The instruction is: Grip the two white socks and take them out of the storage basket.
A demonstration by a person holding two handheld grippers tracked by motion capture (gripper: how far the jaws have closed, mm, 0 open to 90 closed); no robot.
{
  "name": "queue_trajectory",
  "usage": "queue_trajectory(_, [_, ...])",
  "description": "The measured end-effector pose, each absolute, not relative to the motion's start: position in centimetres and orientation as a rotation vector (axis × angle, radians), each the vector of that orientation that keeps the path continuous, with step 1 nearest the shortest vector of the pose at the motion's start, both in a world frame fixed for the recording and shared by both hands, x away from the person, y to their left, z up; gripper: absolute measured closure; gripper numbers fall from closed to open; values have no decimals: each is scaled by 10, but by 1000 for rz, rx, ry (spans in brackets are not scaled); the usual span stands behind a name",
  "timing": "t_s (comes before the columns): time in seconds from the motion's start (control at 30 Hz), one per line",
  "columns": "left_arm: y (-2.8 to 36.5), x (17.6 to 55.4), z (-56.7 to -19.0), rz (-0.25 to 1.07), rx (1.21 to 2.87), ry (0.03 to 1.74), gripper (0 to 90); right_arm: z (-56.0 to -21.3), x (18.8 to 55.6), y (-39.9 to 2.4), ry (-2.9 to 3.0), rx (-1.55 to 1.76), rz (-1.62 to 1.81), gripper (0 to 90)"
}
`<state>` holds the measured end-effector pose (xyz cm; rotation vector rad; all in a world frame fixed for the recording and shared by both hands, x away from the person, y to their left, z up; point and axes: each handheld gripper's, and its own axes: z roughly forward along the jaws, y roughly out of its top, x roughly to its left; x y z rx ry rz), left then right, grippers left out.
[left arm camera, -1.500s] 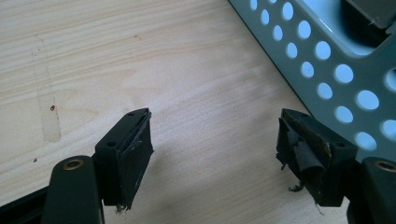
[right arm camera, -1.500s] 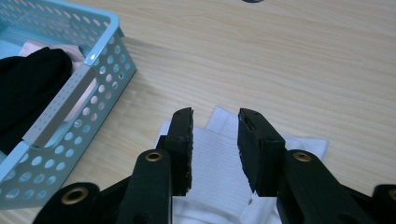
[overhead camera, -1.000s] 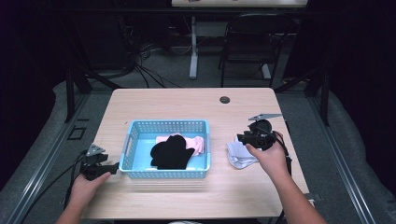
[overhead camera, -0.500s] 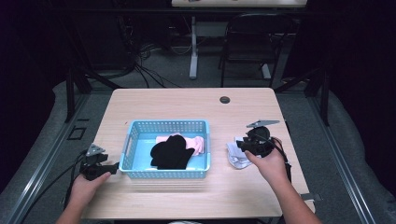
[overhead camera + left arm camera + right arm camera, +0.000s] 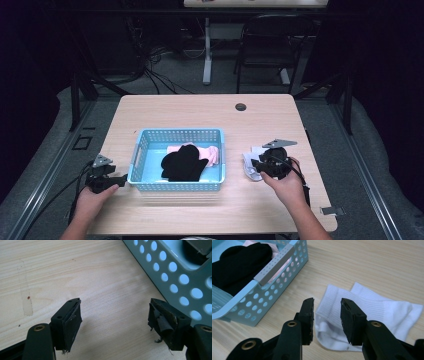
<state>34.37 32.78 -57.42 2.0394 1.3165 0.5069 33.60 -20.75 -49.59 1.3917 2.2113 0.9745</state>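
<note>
A light-blue perforated basket [image 5: 177, 132] [image 5: 262, 300] [image 5: 175, 277] sits at the table's middle with a black sock [image 5: 182, 164] [image 5: 237, 262] lying over a pink sock [image 5: 210, 152] inside it. To its right, a white sock [image 5: 248, 165] [image 5: 374, 307] lies crumpled on the wood. My right gripper [image 5: 257, 164] [image 5: 327, 302] hovers low over the white sock's left part. Its jaws have just been opening; the sock shows in the gap beneath them, unpinched. Left of the basket, my left gripper [image 5: 120, 179] [image 5: 115, 307] rests open over bare wood, its worn pads [image 5: 72, 320] gripping nothing.
A small dark round grommet [image 5: 241, 106] is set in the table near its far edge. A strip of tape [image 5: 332, 210] marks the near right corner. Beyond the table stand a chair [image 5: 280, 45], desk legs and floor cables.
The right hand has come down and slightly nearer over the white sock, and its jaws stand a little wider. The left hand, basket and socks have stayed put.
</note>
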Motion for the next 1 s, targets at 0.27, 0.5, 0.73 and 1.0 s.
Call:
queue_trajectory(0.27, [328, 344, -575, 508, 2042, 1316, 264, -511, 329, -205, 2230, 1405, 1006, 624])
queue_trajectory(0.5, [328, 344, -574, 506, 2046, 1312, 264, -524, 323, -201, 2237, 1366, 1058, 595])
queue_trajectory(0.73, [328, 344, -575, 506, 2043, 1314, 264, -538, 321, -194, 2262, 1316, 1041, 580])
queue_trajectory(1.0, [329, 344, -575, 503, 2036, 1322, 264, -545, 320, -192, 2235, 1302, 1051, 545])
